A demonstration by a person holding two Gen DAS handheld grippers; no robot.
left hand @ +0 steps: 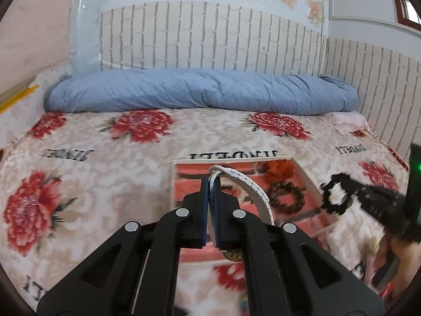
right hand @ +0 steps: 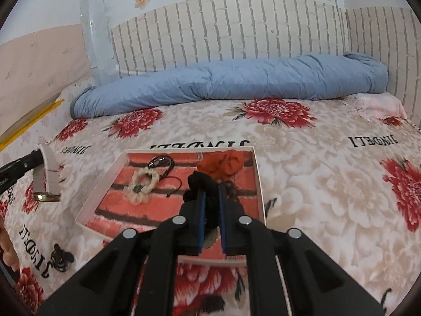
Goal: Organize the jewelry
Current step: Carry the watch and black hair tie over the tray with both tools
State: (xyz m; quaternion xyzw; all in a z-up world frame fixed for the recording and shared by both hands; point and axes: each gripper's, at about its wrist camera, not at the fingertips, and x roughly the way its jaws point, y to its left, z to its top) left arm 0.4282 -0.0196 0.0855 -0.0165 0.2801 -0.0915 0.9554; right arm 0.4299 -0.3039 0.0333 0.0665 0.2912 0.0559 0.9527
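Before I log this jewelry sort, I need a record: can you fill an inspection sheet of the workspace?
Surface: floral blanket on a bed.
Job's things: white tray holding a cream crochet ring, an orange scrunchie and a brown bead bracelet.
Clutter: small black item lying beside the tray.
Grippers: left gripper shut on a white watch strap; right gripper shut on a black scrunchie.
Cables: nothing seen.
Surroundings: rolled blue duvet, brick-pattern wall.

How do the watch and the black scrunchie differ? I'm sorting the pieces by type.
The watch is a pale flat strap with a gold case; the black scrunchie is a dark ruffled fabric ring. The watch hangs from the left gripper, the black scrunchie from the right gripper. Both are held up, clamped.
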